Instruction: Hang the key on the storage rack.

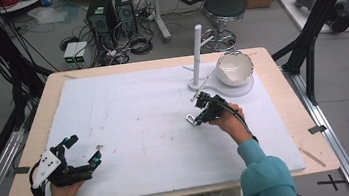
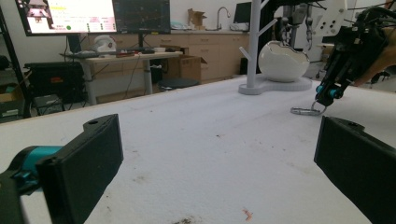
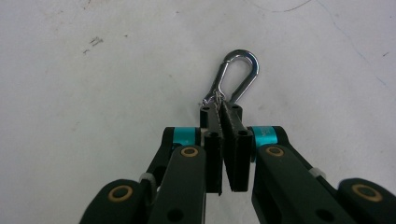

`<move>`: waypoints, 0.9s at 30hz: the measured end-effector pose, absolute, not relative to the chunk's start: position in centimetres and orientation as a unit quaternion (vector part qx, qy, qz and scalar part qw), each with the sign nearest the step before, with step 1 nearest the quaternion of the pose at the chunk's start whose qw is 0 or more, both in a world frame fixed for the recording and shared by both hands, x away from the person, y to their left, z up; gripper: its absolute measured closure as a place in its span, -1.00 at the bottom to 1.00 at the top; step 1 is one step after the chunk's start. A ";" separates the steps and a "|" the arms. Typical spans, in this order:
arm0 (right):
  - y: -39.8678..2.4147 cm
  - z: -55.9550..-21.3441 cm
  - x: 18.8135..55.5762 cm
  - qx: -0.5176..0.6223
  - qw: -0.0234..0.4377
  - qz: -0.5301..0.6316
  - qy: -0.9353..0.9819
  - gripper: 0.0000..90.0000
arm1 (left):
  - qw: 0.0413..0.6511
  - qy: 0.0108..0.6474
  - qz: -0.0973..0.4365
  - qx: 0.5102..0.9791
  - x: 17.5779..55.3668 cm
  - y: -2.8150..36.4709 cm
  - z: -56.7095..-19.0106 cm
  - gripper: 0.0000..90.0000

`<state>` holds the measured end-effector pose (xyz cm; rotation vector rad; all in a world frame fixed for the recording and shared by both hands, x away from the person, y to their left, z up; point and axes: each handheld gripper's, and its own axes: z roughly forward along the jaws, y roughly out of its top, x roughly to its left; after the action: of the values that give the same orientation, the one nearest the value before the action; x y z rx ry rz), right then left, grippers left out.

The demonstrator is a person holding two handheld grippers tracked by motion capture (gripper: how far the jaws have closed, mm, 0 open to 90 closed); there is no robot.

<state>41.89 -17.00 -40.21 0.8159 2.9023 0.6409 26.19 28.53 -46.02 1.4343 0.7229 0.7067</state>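
Observation:
A silver carabiner [image 3: 237, 74] lies against the white mat, its near end pinched between the closed jaws of my right gripper [image 3: 220, 108]. From above, that right gripper [image 1: 196, 119] sits mid-table, tilted down, with the carabiner [image 1: 192, 120] at its tip. In the left gripper view the carabiner [image 2: 306, 111] touches the mat under the right gripper [image 2: 327, 93]. My left gripper [image 1: 85, 149] rests at the mat's near left corner, jaws wide open and nothing between its pads [image 2: 88, 158].
A white peg stand [image 1: 197, 55] and a white bowl [image 1: 234, 68] share a white base at the back right of the mat [image 1: 128, 108]. The wooden table edge [image 1: 312, 126] frames the mat. Computers, cables and a stool stand on the floor behind.

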 end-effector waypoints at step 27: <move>-19.0 -35.1 42.7 0.275 0.043 0.296 0.914 0.97 | 0.640 0.316 0.310 0.628 26.2 28.5 -46.0 -0.96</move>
<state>42.67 -19.04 -35.06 0.8401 2.7955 0.9050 26.20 28.53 -46.03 1.4331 0.7218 0.7065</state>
